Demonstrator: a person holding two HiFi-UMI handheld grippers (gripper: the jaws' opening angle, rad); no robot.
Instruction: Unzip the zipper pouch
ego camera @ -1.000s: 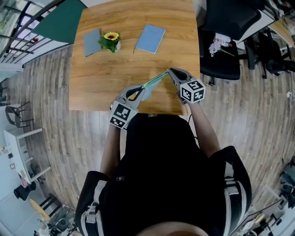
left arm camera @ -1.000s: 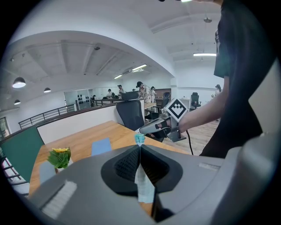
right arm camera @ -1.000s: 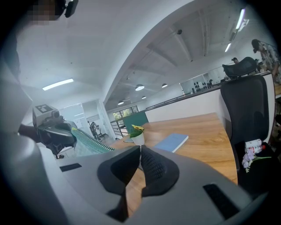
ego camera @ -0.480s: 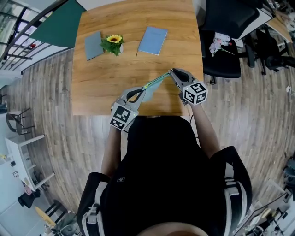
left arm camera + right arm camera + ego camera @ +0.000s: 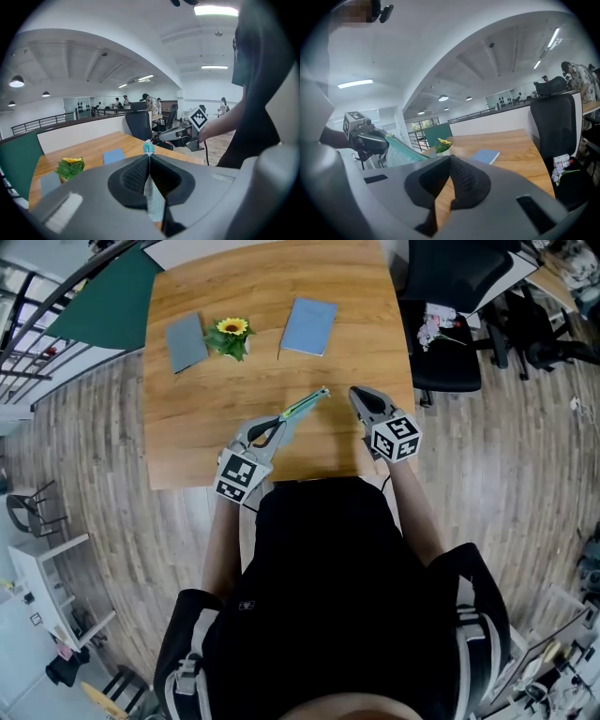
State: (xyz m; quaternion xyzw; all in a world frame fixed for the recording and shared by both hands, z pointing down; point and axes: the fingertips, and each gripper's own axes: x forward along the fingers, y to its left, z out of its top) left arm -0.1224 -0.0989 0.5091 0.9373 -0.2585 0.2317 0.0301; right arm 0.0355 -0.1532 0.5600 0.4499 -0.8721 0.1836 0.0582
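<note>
Pouch (image 5: 302,407) pinched by one end in left gripper (image 5: 282,424) above table (image 5: 216,381); right gripper (image 5: 355,393) shut, empty, apart from it. Risks sagging or twisting loose, unsupported at free end.

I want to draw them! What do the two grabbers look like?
The left gripper and right gripper are grey, pointed, with dark ribbed jaws. Each carries a white cube with black square markers. The person's top is black.

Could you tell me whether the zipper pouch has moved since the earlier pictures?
Yes. Against the blue notebook, the free end of the zipper pouch has shifted left, off the shut, empty right claw; the left claw grips its other end.
</note>
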